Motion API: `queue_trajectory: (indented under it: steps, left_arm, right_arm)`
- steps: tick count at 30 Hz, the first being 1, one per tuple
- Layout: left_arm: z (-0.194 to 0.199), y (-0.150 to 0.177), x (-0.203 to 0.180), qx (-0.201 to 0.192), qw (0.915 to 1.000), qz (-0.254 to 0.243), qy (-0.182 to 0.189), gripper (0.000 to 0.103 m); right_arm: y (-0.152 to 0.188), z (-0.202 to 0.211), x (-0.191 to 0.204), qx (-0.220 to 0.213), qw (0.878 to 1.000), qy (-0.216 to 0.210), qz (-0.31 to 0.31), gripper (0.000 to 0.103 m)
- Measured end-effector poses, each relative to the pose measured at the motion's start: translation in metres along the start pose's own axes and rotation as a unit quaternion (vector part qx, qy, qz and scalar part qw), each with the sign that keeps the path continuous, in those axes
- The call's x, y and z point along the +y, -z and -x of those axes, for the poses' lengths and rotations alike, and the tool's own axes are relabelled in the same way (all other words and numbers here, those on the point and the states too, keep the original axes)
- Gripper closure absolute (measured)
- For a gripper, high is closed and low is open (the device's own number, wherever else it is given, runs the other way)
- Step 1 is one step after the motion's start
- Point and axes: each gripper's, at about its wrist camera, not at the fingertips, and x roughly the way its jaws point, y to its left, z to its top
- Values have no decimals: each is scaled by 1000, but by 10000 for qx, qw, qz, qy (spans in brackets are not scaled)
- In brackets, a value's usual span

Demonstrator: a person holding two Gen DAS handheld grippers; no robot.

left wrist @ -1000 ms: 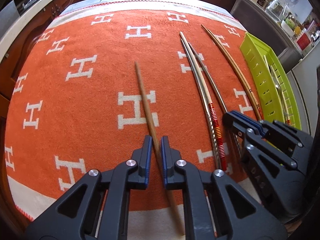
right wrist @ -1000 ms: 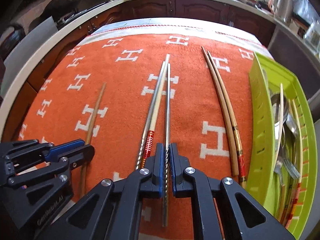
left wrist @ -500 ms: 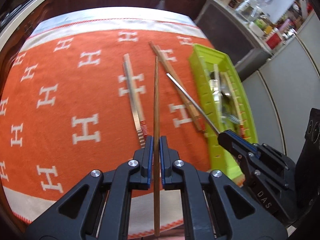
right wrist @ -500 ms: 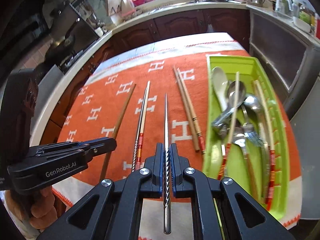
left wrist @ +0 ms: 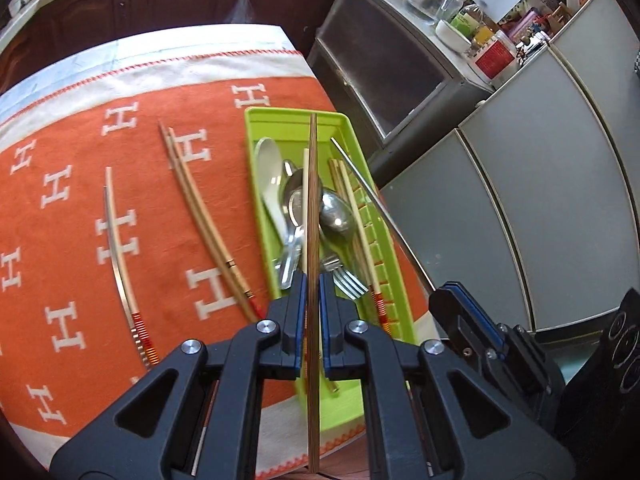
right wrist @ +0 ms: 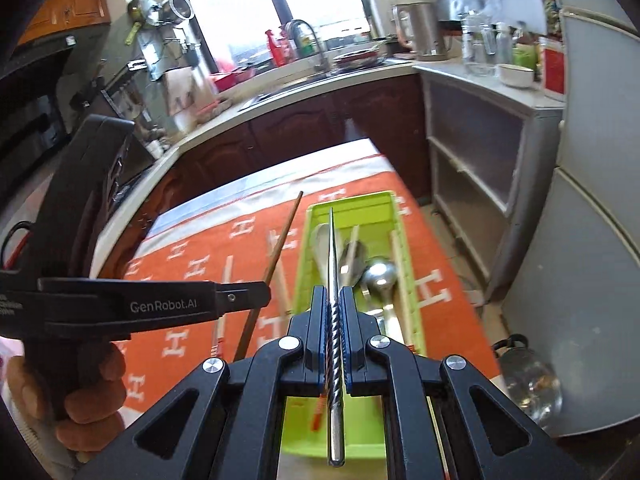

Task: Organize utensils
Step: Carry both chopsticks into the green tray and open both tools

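The dark wooden chopstick (left wrist: 312, 216) is clamped between the fingers (left wrist: 297, 312) of the left gripper (left wrist: 311, 308), its shaft running forward above the green utensil tray (left wrist: 292, 122). The metal chopstick (right wrist: 331, 264), with its twisted grip section, is pinched by the right gripper (right wrist: 331, 308) and also points out over the tray (right wrist: 352, 202); in the left wrist view it (left wrist: 376, 204) slants above the tray's right wall. Inside the tray lie a white soup spoon (left wrist: 271, 184), steel spoons (left wrist: 335, 212), a fork (left wrist: 348, 282) and several pale chopsticks (left wrist: 356, 216) with red-banded ends, crowding the space under both held sticks. The tray sits at the right edge of an orange cloth with white H marks (left wrist: 72, 216) covering the counter. On the cloth, left of the tray, rest a bamboo chopstick pair (left wrist: 204, 220) and, farther left, a pale and a metal chopstick (left wrist: 120, 256) with red-striped ends. Past the tray stand a grey cabinet (left wrist: 384, 76) holding jars and a bowl (left wrist: 452, 34).
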Motion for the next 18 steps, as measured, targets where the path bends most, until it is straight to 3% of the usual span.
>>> queue_trajectory:
  steps: [4, 8, 18]
  left_arm:
    - [-28, -5, -15, 185, 9996, -175, -149, 99]
    - [-45, 0, -16, 239, 9981, -328, -461, 99]
    - [-26, 24, 6, 83, 9970, -368, -674, 99]
  right_arm:
    - [3, -17, -17, 6, 9990, 455, -48, 98]
    - [10, -43, -28, 374, 9969, 685, 65, 96]
    - [33, -64, -26, 666, 9966, 477, 20, 92]
